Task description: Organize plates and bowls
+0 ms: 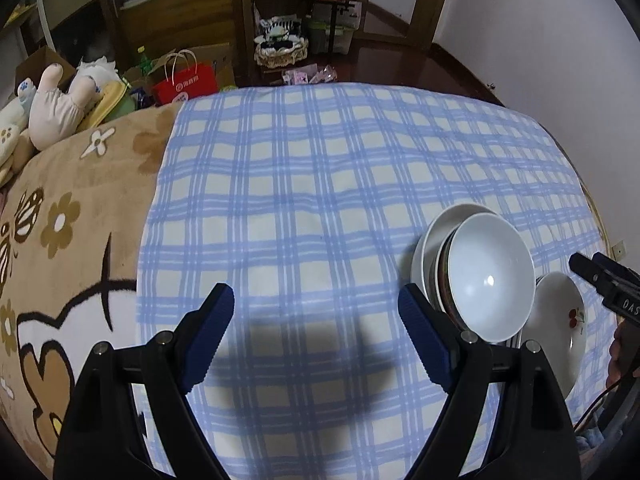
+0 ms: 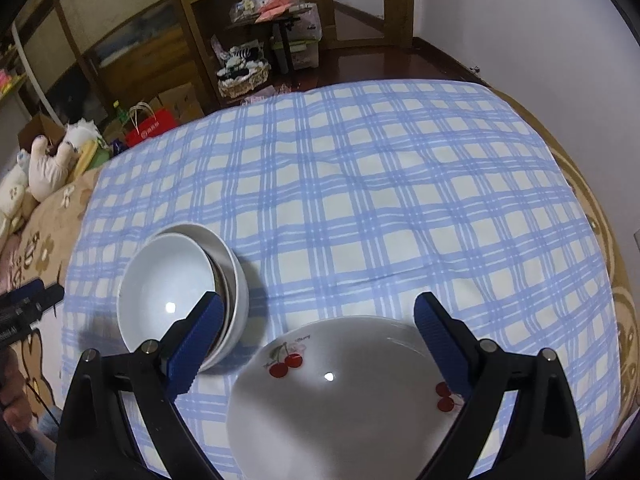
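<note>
Both grippers are hanging over a bed with a blue checked cloth [image 1: 320, 184] spread on it. The left gripper [image 1: 316, 320] has its jaws wide apart with nothing between them, just cloth underneath. To its right sits a stack of bowls [image 1: 480, 276], white one on top, nested a bit crooked so the rims of the lower ones stick out on the far-left side. Just right of the stack there's a white plate [image 1: 560, 328] with cherries printed on it. The right gripper [image 2: 316, 336] is spread apart too, hovering above that plate's far edge, not gripping anything. Under the cloth is a brown flowery blanket [image 1: 80, 184], with stuffed toys [image 1: 52, 108] at the far left.
</note>
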Demonstrator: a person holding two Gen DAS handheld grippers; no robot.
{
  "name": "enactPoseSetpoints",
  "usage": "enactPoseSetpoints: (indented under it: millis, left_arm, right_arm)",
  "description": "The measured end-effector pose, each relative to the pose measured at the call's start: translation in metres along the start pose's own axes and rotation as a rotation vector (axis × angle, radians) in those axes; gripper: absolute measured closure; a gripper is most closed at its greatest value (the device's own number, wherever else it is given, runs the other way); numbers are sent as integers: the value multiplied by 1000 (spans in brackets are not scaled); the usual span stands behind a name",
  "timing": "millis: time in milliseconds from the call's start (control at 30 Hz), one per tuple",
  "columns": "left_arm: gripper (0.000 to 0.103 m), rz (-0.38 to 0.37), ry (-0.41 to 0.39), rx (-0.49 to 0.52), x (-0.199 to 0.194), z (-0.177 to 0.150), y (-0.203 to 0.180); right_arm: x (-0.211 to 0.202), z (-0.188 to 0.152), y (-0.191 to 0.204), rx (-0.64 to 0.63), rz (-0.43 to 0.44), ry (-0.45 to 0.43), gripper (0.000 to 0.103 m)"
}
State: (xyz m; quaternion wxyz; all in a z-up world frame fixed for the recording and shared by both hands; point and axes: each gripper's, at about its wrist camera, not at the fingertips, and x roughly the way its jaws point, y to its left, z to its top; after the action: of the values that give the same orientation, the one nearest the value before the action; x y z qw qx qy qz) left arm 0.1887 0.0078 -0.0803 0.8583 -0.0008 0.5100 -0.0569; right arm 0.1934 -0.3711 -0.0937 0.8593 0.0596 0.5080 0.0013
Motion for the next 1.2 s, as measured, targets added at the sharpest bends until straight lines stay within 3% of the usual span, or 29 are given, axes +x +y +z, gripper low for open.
enactPoseSetpoints:
  millis: [467,700,933,1200]
  left_arm:
    - [20,-53,-31,82,18,20,-23]
    - [20,-51,36,92,42,24,-30]
    - [20,-84,100,80,58,24,-33]
    - [20,-97,169,85,72,20,-40]
  right_arm:
    - [16,1,3,-13,3,47,3]
    - [30,2,11,-43,-26,72,3]
    - [49,-1,11,-22,6,143,3]
    - [55,-4,16,-23,8,160,1]
